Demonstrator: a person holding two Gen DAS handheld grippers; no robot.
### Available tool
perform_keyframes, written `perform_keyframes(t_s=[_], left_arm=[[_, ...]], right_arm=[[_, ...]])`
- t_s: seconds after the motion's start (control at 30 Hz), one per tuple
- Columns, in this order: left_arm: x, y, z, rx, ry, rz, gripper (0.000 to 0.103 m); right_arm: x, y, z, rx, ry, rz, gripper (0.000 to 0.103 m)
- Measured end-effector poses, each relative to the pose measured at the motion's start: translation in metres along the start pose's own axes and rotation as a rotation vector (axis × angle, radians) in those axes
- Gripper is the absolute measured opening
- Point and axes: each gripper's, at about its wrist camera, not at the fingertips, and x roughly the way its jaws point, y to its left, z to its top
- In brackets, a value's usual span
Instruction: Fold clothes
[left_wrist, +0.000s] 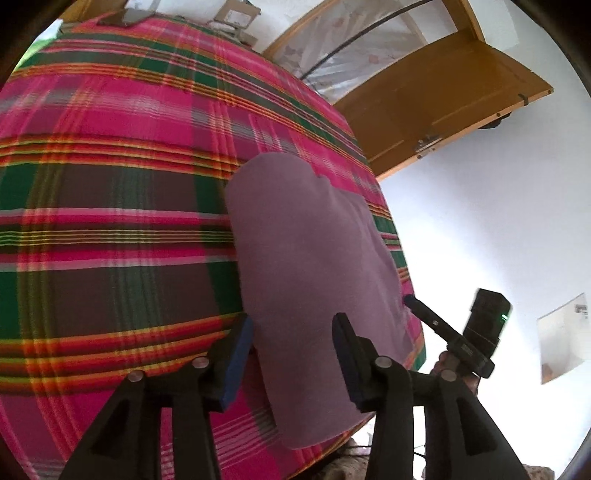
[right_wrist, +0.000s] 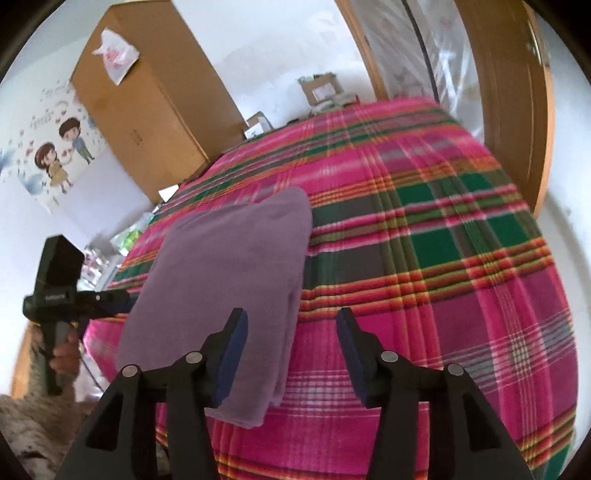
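Folded purple garment on plaid cover, both hand-held grippers wide, empty, holder's hands mostly hidden

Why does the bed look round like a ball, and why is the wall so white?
Both wrist views use fisheye lenses, so the plaid bedspread bulges and dark corners frame it; in the left wrist view the wall is washed out by glare; in the right wrist view the door is smeared by blur.
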Motion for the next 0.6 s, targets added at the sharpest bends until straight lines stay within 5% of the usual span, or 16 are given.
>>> perform_keyframes(t_s=[0.2, 0.6], left_arm=[[0.015, 0.011, 0.015, -0.036, 0.057, -0.007, 0.051], [0.035, 0.034, 0.042, -0.117, 0.154, -0.113, 0.055]], right_arm=[[0.021, -0.016, 0.015, 0.055, 0.092, 0.162, 0.061], [0.06, -0.032, 0.04, 0.118, 0.273, 0.276, 0.068]])
